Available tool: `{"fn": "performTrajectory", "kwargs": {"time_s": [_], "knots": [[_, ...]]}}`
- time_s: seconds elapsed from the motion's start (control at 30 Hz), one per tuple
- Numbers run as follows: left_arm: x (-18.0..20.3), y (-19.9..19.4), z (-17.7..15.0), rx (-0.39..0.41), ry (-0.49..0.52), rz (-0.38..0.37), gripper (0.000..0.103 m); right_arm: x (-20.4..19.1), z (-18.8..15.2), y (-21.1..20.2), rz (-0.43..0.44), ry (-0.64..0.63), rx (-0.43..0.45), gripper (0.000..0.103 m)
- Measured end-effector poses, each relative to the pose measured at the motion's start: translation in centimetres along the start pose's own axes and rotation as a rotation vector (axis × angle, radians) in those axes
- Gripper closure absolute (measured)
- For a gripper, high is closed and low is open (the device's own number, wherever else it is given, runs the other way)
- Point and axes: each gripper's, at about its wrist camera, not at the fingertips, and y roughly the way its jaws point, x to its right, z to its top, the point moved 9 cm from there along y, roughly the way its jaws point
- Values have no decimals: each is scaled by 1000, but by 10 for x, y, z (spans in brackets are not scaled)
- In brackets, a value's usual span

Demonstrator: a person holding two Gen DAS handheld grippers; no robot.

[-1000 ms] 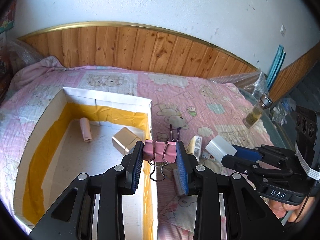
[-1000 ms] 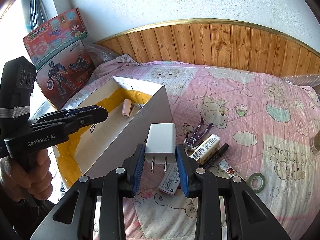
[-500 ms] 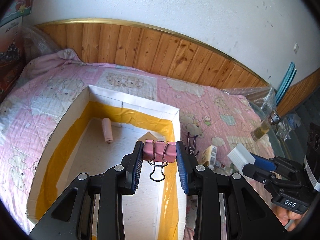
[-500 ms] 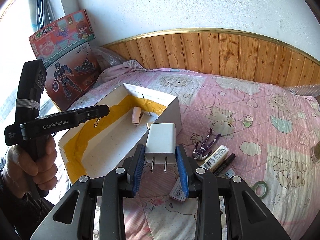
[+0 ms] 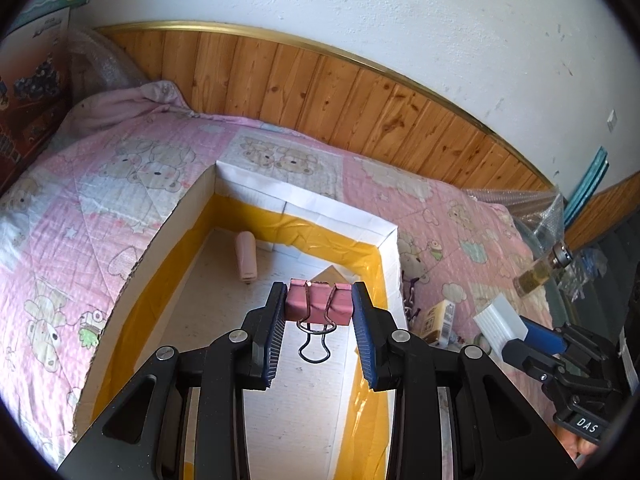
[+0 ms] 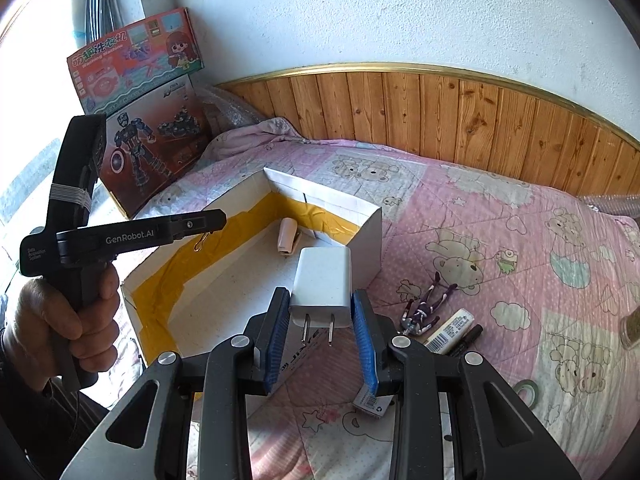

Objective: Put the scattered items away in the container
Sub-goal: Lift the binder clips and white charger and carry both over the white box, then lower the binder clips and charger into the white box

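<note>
You held the left gripper level above the open white cardboard box lined with yellow tape, its blue-padded fingers clamped on the sides of a pink metal binder clip whose wire handles hung down over the box floor. In the right wrist view your left hand gripped the black handle at 9 o'clock, fist upright, the tool's fingers reaching toward 3 o'clock across the box's near corner. The right gripper sat at the box's 3 o'clock wall, fingers pinching a white two-prong plug adapter by its flanks, prongs pointing back at the camera. From the left wrist view that adapter showed at 4 o'clock, outside the box. Inside the box lay a pale pink cylindrical cap-like piece near the far wall, and a tan cube corner peeked out behind the clip. On the pink cartoon-print quilt at 3 o'clock of the box lay a small purple figurine, a white labelled tube and a black marker, close together.
</note>
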Motion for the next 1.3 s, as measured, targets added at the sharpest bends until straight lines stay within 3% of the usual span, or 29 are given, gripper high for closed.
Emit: {"fn": "performTrajectory", "kwargs": {"time_s": [0.63,1.3], "knots": [[-20,18,1,-40,-6,67,70,-30,27,29,9,-76,-27,70],[-50,29,0,-86,-84,70,70,-48,43,62,9,-127,-81,70]]}}
